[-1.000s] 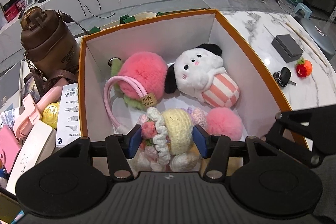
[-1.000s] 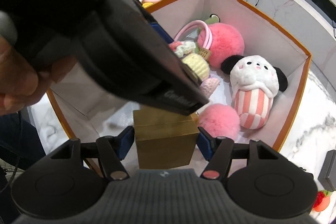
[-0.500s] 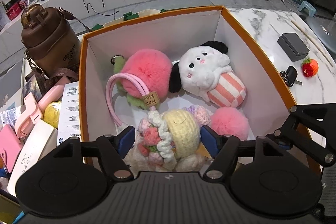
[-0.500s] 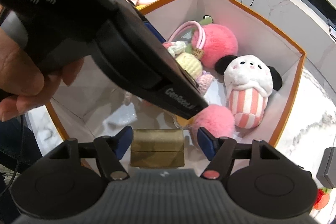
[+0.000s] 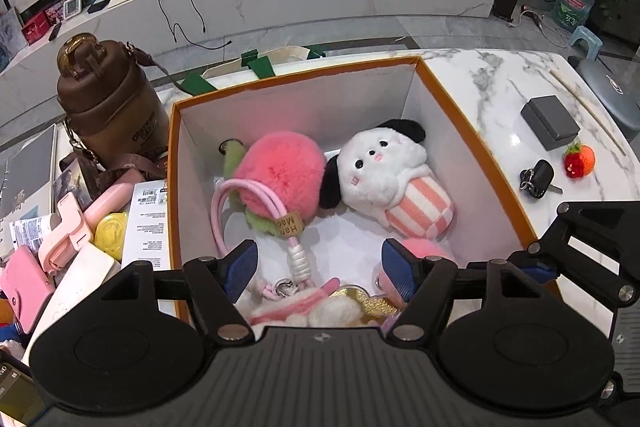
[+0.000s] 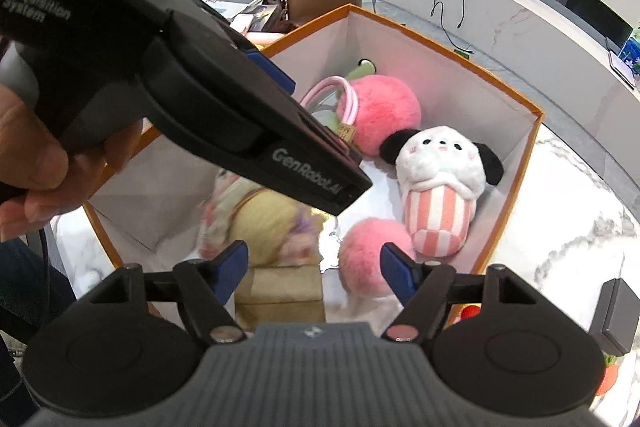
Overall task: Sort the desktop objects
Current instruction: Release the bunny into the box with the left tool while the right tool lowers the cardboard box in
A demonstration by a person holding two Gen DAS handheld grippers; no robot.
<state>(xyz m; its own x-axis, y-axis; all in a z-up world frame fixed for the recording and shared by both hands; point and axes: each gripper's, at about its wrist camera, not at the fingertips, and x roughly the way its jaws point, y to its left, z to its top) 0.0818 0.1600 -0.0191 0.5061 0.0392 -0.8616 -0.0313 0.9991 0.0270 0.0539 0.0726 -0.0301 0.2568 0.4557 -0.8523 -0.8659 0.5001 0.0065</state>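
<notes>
Since the earlier frames both claws have let go: the crocheted doll point(image 6: 260, 223) that sat between the left claw point(image 5: 320, 269) pads has dropped to the floor of the orange box point(image 5: 472, 147), and the gold box point(image 6: 280, 293) has slipped out of the right claw point(image 6: 314, 269), whose jaws have just been opening further. Both claws now stand spread with nothing pinched, hanging over the near end of the orange box. The doll lies near the box's near-left corner, blurred in the right wrist view, so its exact pose is hard to tell; the gold box rests just in front of it against the near wall. A small pink pompom point(image 6: 376, 247) sits beside them, the white striped plush point(image 5: 388, 175) lies toward the right wall, and the big pink pompom point(image 5: 280, 175) with its pink strap point(image 5: 224, 211) lies toward the far-left corner. On the bench, right of the box, are a grey case point(image 5: 550, 123), keys point(image 5: 536, 179) and a strawberry toy point(image 5: 578, 161); a brown bottle point(image 5: 108, 107) stands to the left
</notes>
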